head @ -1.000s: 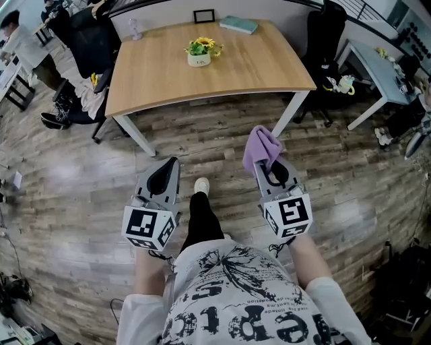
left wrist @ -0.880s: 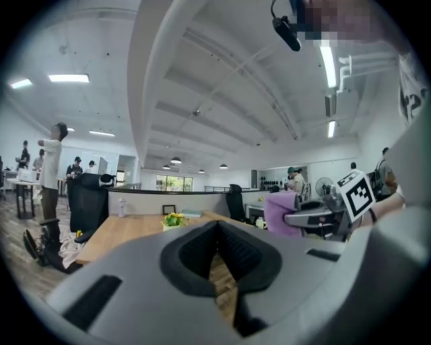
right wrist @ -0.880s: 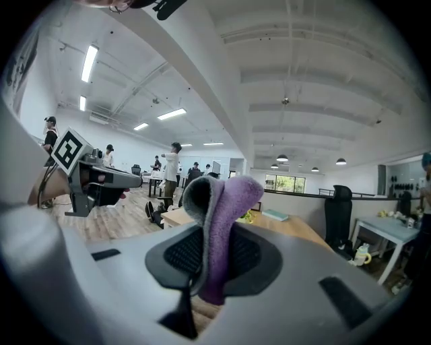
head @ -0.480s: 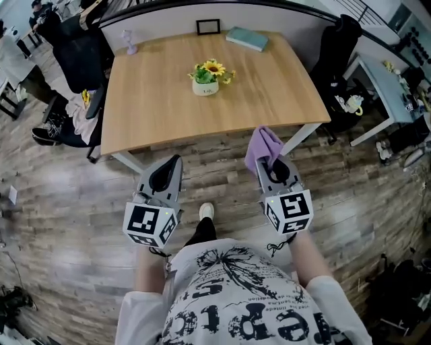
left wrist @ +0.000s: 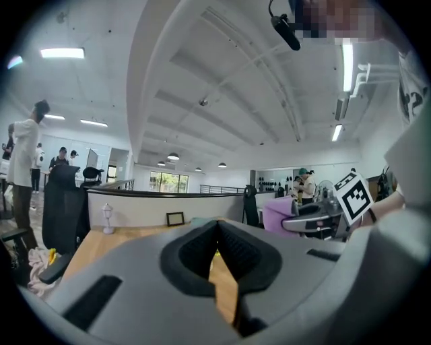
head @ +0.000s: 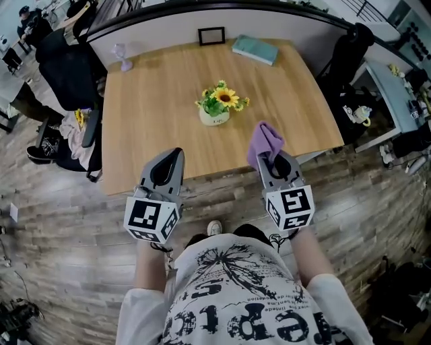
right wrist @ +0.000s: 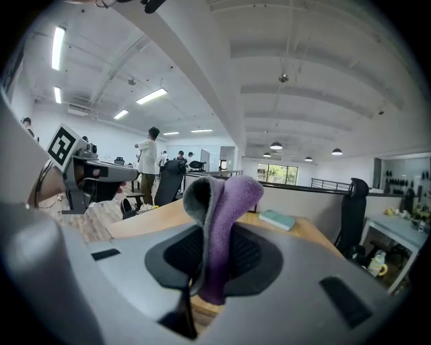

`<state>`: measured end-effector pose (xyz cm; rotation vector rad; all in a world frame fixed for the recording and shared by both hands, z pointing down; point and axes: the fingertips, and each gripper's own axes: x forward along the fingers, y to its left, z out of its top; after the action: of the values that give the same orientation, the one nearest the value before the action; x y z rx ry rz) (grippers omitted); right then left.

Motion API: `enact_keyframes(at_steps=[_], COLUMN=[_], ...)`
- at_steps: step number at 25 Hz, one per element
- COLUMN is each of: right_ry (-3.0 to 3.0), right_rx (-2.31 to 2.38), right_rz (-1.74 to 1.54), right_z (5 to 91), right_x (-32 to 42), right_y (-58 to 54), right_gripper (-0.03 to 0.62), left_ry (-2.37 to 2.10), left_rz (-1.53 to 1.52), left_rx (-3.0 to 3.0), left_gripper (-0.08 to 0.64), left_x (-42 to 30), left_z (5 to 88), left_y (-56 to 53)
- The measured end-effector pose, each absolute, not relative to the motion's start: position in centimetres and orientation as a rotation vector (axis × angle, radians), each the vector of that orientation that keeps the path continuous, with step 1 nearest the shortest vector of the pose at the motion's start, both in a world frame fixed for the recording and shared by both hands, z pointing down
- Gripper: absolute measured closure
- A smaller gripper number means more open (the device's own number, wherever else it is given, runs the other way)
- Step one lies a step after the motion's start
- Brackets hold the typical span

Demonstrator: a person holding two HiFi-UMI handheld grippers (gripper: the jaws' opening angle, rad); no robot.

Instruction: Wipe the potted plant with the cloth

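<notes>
A: What does the plant look like?

B: It is a small white pot holding green leaves and a yellow sunflower [head: 219,108]. It stands upright on the light wooden table [head: 148,101], a little towards the near edge, ahead of both grippers and nearer the right one.

A: What else is on that table?

B: At the far edge there are a small black picture frame [head: 211,35], a flat teal book [head: 255,49] and a small pale lamp-shaped ornament [head: 122,57]. They are well apart from the pot.

A: And the room?

B: There is a grey-brown wood-plank floor [head: 60,222], with a black office chair [head: 64,64] at the table's left side. A low curved white partition [head: 283,20] runs behind the table. The gripper views show a white ceiling with strip lights and people standing in the distance.

A: How do the grippers stand?

B: The left gripper [head: 178,153] has its jaws pressed together with nothing between them. It is over the table's near edge. The right gripper [head: 268,160] pinches a folded purple cloth with a grey side [right wrist: 219,222]. The cloth stands up out of the jaws and is near the pot but not touching it.
</notes>
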<state>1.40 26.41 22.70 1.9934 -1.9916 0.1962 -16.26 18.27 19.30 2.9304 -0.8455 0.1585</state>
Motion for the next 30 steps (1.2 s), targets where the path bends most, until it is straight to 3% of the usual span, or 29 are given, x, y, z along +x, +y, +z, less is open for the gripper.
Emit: enact_keyframes(at_steps=[16,30], right_ry=[-1.95,-1.94], right_rx=[1.849,1.598], right_rz=[0.243,0.44], right_z=[27.0,40.8], right_x=[13.6,19.8], right_y=[10.7,0.8], right_gripper=[0.516,0.515], left_ry=[-0.815,-0.822], left_rz=[0.368,0.567], left_rx=[2.829,2.532], left_gripper=[0.557,0.557], left_x=[-5.2,-0.2], left_z=[26.0,38.8], left_y=[5.7,-0.7])
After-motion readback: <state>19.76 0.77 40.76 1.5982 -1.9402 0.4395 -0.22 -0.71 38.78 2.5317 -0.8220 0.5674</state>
